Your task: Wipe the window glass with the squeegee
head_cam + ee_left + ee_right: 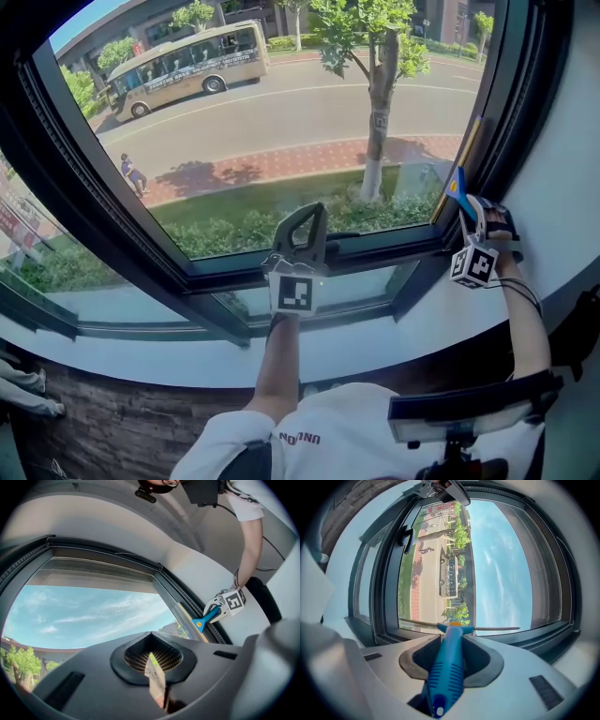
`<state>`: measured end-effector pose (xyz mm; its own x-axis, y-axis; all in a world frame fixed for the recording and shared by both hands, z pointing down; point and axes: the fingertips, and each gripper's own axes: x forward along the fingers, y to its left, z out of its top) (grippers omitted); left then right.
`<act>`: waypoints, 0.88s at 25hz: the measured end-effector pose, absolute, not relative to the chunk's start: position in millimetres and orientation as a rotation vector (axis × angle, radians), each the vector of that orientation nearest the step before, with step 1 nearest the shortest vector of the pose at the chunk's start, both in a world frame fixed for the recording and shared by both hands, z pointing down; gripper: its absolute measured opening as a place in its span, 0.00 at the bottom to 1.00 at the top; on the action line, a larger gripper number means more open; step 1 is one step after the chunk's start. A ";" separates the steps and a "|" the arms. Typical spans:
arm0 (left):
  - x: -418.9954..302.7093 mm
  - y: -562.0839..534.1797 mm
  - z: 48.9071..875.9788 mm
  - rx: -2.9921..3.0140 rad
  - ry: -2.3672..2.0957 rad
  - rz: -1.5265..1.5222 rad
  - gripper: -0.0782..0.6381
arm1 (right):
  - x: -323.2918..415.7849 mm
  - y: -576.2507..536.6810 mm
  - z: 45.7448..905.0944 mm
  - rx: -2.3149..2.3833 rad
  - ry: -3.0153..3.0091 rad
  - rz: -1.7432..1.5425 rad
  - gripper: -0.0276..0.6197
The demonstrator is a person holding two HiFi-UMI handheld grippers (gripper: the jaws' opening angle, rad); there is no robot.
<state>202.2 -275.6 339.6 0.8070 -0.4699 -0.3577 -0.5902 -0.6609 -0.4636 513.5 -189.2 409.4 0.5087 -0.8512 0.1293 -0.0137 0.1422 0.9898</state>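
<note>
Filling most of the head view, the window glass [281,131] sits in a dark window frame [112,244], with a pale sill [141,352] along its near side. Through the pane, a bus [183,66] stands on the road at the far left, and a tree [380,112] rises from the grass strip towards the right.

The left gripper [305,214] is held up in the middle, in front of the frame's lower crossbar; whether it touches the bar cannot be told. In the left gripper view its jaws [154,667] are closed together with nothing between them, and only a thin slit of daylight shows where they meet.

The right gripper [473,217] is at the right side of the window, just beside the frame's right upright. In the right gripper view its jaws [450,653] are clamped on the blue handle of the squeegee [447,667], which runs away from the camera to the glass. The squeegee [459,183] has its long thin blade lying along the right edge of the pane, close against the frame; the left gripper view shows the same, the squeegee [206,619] slanting from the right gripper [220,609] to that edge.

Outside, a person [134,175] is on the red-brick pavement at the left.
</note>
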 end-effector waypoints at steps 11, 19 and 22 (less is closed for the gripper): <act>145.8 -270.7 277.5 -2.277 0.889 0.371 0.11 | 344.1 -183.5 278.7 1.764 -1.203 -1.116 0.27; 91.0 -246.9 208.5 -2.280 1.054 0.650 0.11 | 251.3 -171.8 193.9 2.492 -1.756 -1.166 0.27; 80.1 -236.3 202.4 -2.241 1.060 0.653 0.11 | 242.5 -170.4 192.7 2.602 -1.843 -1.095 0.27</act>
